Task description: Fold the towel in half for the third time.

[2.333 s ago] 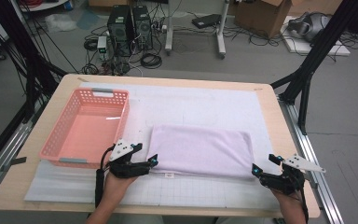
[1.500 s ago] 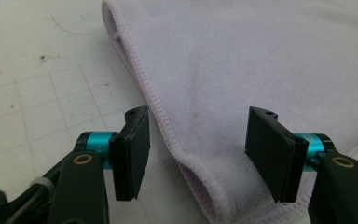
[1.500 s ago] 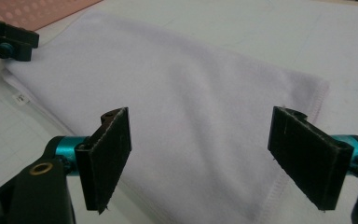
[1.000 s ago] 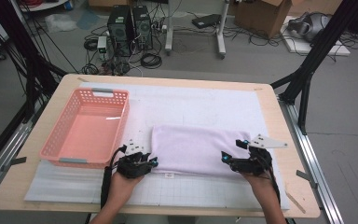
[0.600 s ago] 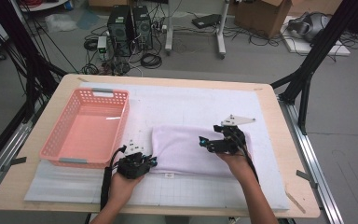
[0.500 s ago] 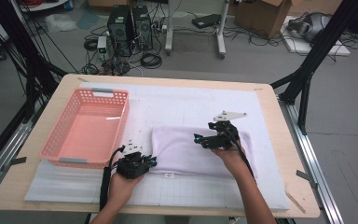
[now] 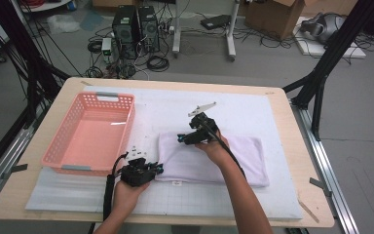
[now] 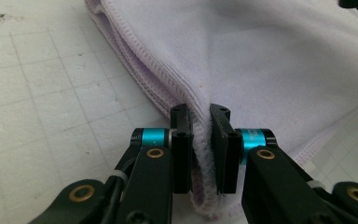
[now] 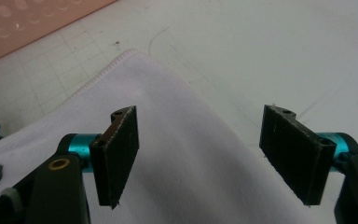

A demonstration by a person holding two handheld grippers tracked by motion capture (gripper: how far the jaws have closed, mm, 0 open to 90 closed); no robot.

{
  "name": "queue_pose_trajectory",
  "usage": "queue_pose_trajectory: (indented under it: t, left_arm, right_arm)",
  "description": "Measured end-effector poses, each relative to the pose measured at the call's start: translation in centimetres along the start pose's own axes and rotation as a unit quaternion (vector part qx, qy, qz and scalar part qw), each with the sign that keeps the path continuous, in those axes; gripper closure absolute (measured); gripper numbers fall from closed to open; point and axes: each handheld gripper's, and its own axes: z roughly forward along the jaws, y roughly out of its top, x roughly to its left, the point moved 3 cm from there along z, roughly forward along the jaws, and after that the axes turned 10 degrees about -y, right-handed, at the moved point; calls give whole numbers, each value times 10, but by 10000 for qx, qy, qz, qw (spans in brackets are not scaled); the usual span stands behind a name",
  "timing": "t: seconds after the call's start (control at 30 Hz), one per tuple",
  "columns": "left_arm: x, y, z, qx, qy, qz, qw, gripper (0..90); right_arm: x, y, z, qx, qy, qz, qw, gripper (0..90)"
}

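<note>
High view, left tool (image 7: pixel 157 168) clamped on folded lilac terry towel (image 7: pixel 243 158) edge at 7 o'clock, right tool (image 7: pixel 179 138) over towel's 11 o'clock corner, jaws wide, just been closing, gripping nothing, pink plastic basket (image 7: pixel 58 153) at 9 o'clock.

A wooden table (image 7: pixel 292 146) with rounded corners carries a white gridded mat (image 7: pixel 253 112) that covers most of its top, leaving a bare wood border all around. On the mat's left part sits a pink basket (image 7: pixel 90 136) with perforated walls. Just to its right, towards the near edge, lies a folded lilac towel (image 7: pixel 238 158), flat on the mat. A thin pale strip, perhaps tape, lies on the wood at the near right corner.
</note>
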Motion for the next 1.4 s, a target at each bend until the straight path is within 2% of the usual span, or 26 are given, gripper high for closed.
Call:
queue_pose_trajectory:
  t: [0.2, 0.47, 0.63, 0.73, 0.87, 0.93, 1.03, 1.1, 1.17, 1.23, 1.3, 1.4]
  left_arm:
    - [1, -1, -1, 0, -39, -4, 10000, 798]
    - [3, -2, -2, -22, -88, -96, 9999, 797]
    - [4, -2, -2, -18, -111, -165, 9998, 797]
    - [5, -2, -3, 16, -120, -183, 9998, 798]
    - [5, -1, -6, 53, -156, -207, 9996, 807]
    - [4, 2, -13, 33, -243, -238, 9994, 812]
    - [3, 11, -28, -113, -325, -188, 9992, 813]
    - [2, 17, -35, -268, -405, -225, 9986, 813]
    - [-1, 22, -38, -330, -585, -142, 9976, 812]
    - [-7, 25, -38, -337, -730, -4, 9968, 811]
    - [-12, 28, -36, -373, -903, -2, 9952, 811]
    - [-20, 33, -30, -334, -1019, 102, 9942, 811]
  right_arm:
    - [8, 11, 24, 233, -8, -231, 9995, 335]
    - [18, 14, 46, 481, 276, -508, 9972, 536]
    - [20, 15, 49, 516, 481, -620, 9956, 674]
    - [20, 15, 49, 574, 571, -527, 9953, 792]
    - [23, 16, 46, 572, 533, -556, 9954, 824]
    - [26, 19, 43, 439, 567, -537, 9960, 826]
    - [31, 29, 32, 23, 664, -551, 9963, 826]
    - [32, 35, 23, -211, 702, -477, 9962, 826]
    - [30, 38, 14, -403, 737, -395, 9957, 826]
    - [28, 39, 7, -506, 750, -361, 9952, 825]
    - [27, 38, 0, -551, 728, -411, 9950, 825]
    - [23, 35, -9, -581, 674, -450, 9950, 825]
